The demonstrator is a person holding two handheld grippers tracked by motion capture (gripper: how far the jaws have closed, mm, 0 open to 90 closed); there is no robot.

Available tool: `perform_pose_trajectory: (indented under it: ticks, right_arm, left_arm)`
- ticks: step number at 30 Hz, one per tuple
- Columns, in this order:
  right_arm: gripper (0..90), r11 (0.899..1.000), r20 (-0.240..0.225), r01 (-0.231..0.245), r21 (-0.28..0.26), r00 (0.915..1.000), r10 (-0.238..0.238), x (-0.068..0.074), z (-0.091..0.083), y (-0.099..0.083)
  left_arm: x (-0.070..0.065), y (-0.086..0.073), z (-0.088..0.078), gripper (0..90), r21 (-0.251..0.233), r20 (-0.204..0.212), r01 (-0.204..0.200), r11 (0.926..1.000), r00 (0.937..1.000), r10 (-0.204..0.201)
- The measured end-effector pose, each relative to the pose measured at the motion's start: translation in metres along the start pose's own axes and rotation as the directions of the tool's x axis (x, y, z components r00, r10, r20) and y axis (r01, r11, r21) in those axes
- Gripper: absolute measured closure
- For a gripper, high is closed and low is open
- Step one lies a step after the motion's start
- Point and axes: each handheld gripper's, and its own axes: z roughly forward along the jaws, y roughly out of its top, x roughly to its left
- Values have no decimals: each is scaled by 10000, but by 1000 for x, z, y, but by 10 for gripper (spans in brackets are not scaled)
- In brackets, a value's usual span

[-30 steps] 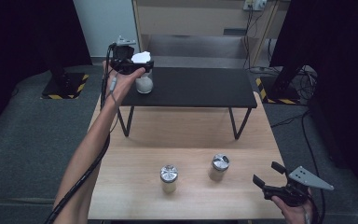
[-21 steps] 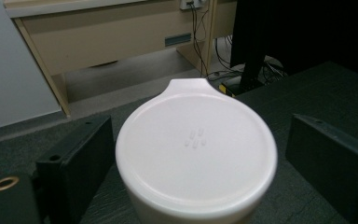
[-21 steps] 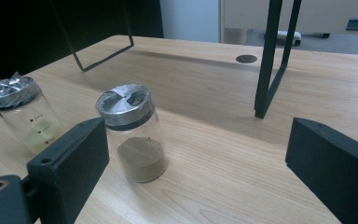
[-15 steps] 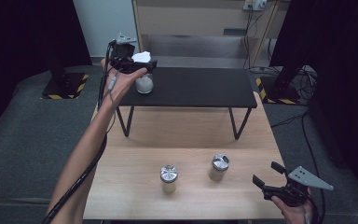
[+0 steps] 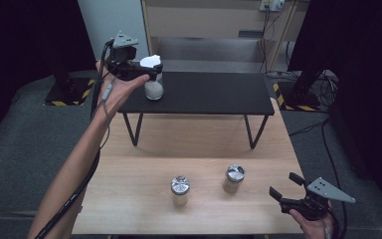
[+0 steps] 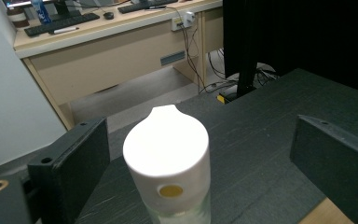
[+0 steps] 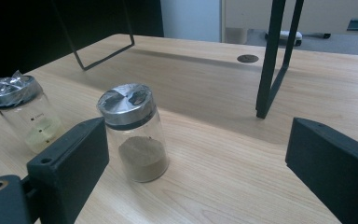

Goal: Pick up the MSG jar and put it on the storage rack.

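Worktop: a light wooden worktop [image 5: 144, 199] fills the near half of the high view; a black raised shelf [image 5: 214, 97] on thin metal legs stands across it toward 12 o'clock.
Room: grey carpet all round, dark curtains at 9 and 3 o'clock, a beige desk [image 6: 107, 42] with a keyboard beyond the shelf.
White-capped jar: the white-capped jar [image 5: 153, 82] stands upright on the shelf's end at 10 o'clock — clear glass, pale contents low inside, too small to name.
Left gripper: the left gripper [image 5: 146, 69] hangs at the jar's cap; its jaws have just been opening and now stand wide, clear of the cap on both sides, the jar between them, released.
Steel-lidded jars: two on the wood near 6 o'clock, just apart. The jar with brown powder [image 7: 135, 135] is about a third full; the jar with pale contents [image 7: 25, 114] holds a yellowish layer at its base.
Right gripper: the right gripper [image 5: 286, 186] rests at 4 o'clock, jaws spread, grasping nothing — near the brown-powder jar.
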Motion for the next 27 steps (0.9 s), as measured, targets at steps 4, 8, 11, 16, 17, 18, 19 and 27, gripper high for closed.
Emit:
perform_pose_trajectory:
  ticks: [4,8,11,16,17,18,19,27]
  right_arm:
    - [64,10000,2,12,14,10000,-12,1,0,0]
    - [64,10000,7,11,30,10000,-11,1,1,0]
    - [64,10000,4,22,31,10000,-22,1,1,0]
    - [64,10000,5,1,44,10000,-1,1,1,1]
    - [64,10000,7,11,48,10000,-11,1,1,1]
    - [64,10000,10,28,47,10000,-28,1,1,1]
    - [64,10000,9,22,46,10000,-22,1,1,1]
    - [64,10000,16,33,49,10000,-33,2,1,1]
  left_arm:
    - [-2,-2,-10,42,-21,96,-205,9998,9997,205]
    - [-6,-8,-22,41,-115,225,-435,9990,9988,437]
    - [-9,-15,-31,41,-262,457,-465,9986,9978,477]
    - [-12,-24,-44,41,-460,718,-521,9976,9959,553]
    - [-12,-25,-46,41,-496,755,-503,9975,9957,539]
    - [-13,-27,-48,41,-533,786,-559,9970,9951,600]
    - [-13,-30,-51,41,-573,842,-578,9967,9945,625]
    - [-17,-52,-68,41,-857,1167,-603,9945,9907,701]
